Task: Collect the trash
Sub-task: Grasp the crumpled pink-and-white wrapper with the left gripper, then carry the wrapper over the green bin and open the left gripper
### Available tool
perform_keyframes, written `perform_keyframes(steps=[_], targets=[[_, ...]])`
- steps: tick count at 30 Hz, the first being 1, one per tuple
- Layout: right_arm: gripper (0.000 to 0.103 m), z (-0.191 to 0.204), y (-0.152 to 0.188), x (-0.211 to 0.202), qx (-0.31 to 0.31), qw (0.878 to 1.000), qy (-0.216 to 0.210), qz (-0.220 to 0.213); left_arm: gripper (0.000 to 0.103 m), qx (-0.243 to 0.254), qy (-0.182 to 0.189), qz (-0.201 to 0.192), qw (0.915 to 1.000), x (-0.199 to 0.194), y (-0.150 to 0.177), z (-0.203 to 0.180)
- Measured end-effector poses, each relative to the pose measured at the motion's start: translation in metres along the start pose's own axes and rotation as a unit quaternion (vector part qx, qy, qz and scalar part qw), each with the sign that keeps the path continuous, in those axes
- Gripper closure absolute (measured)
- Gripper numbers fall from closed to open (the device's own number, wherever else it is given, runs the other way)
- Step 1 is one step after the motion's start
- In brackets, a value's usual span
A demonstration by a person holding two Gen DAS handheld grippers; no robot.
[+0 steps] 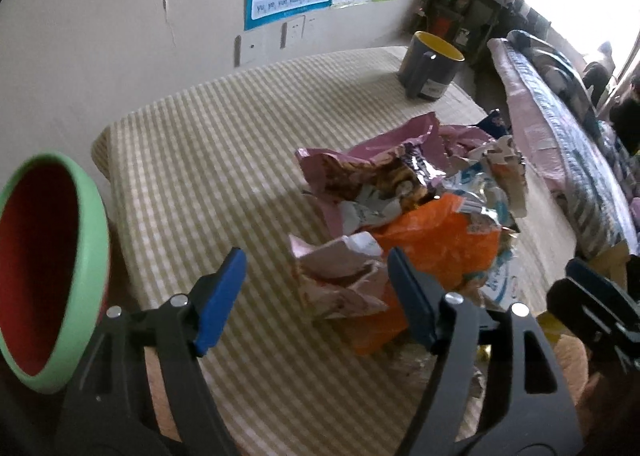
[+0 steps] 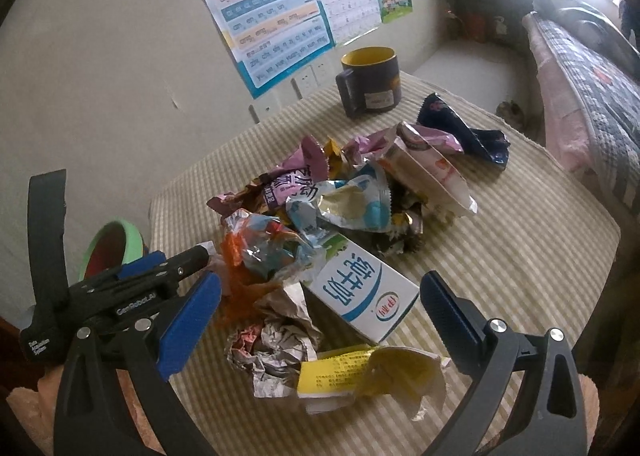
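A heap of crumpled wrappers [image 2: 340, 208] lies on the striped tablecloth [image 2: 520, 256], with a white and blue milk carton [image 2: 360, 296], a crumpled paper ball [image 2: 276, 340] and a yellow printed wrapper [image 2: 360, 372] at its near side. In the left wrist view the heap [image 1: 408, 192] shows a pink wrapper [image 1: 340, 276] and an orange bag [image 1: 436, 240]. My left gripper [image 1: 320, 296] is open, its jaws on either side of the pink wrapper. My right gripper [image 2: 320, 320] is open and empty, just short of the carton and the paper ball. A green bin with a red inside [image 1: 44, 268] stands at the left.
A dark mug with a yellow inside [image 2: 370, 80] stands at the table's far side [image 1: 432, 66]. A dark blue wrapper [image 2: 464, 128] lies apart behind the heap. Posters hang on the wall [image 2: 272, 8]. A bed with a patterned quilt [image 2: 592, 96] is at the right.
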State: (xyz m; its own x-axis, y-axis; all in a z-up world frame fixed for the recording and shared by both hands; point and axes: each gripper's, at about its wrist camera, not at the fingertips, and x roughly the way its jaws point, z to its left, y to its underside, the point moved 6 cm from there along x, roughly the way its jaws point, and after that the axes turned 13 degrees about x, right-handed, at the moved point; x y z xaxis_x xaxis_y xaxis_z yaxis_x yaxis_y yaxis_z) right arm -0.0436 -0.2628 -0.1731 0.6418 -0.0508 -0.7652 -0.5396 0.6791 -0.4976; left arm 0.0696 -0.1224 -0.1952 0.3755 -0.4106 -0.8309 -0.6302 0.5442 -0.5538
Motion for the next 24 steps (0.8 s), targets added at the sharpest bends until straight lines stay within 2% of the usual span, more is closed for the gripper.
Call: perform_keyframes(steps=[2,7,8,10,11,12,15,18,20,22,23,24], targets=[[0.007,-0.003,0.0,0.0,0.004,1.0,0.0,-0.001,0.031,0.002,-0.001,0.001,1.0,0.001,0.001,-0.002],[0.007,-0.002,0.002,0.004,0.007,1.0,-0.006,0.008,0.03,0.0,0.008,0.042,0.9991,0.025,0.008,-0.004],[0.007,0.0,0.002,0.003,0.004,1.0,-0.007,0.008,0.034,-0.012,0.022,0.044,0.9987,0.028,0.01,-0.004],[0.007,0.003,0.003,0.004,0.001,1.0,-0.01,0.008,0.056,-0.019,0.038,0.04,0.9983,0.026,0.011,-0.006],[0.007,0.005,0.001,0.005,0.001,1.0,-0.012,0.009,0.055,-0.012,0.028,0.041,0.9987,0.025,0.011,-0.007],[0.007,0.007,0.0,0.007,0.002,1.0,-0.015,0.012,0.056,0.007,0.012,0.034,0.9993,0.02,0.009,-0.008],[0.007,0.017,-0.004,0.017,0.0,0.999,-0.035,0.023,0.056,0.011,0.009,0.016,0.9998,0.004,0.008,-0.007],[0.007,0.025,-0.01,0.032,-0.008,0.999,-0.027,0.028,0.056,0.01,-0.001,-0.003,0.9999,-0.017,0.007,0.0],[0.007,0.029,-0.012,0.044,-0.016,0.999,-0.019,0.04,0.056,0.018,-0.026,-0.025,0.9992,-0.04,0.002,0.006],[0.016,0.035,-0.009,0.056,-0.03,0.998,-0.019,0.059,0.056,0.021,-0.046,-0.047,0.9976,-0.061,-0.003,0.012],[0.026,0.037,-0.006,0.062,-0.037,0.997,-0.016,0.07,0.056,0.02,-0.057,-0.06,0.9964,-0.073,-0.006,0.016],[0.04,0.037,-0.004,0.065,-0.04,0.996,-0.014,0.076,0.056,0.02,-0.064,-0.068,0.9954,-0.081,-0.008,0.019]])
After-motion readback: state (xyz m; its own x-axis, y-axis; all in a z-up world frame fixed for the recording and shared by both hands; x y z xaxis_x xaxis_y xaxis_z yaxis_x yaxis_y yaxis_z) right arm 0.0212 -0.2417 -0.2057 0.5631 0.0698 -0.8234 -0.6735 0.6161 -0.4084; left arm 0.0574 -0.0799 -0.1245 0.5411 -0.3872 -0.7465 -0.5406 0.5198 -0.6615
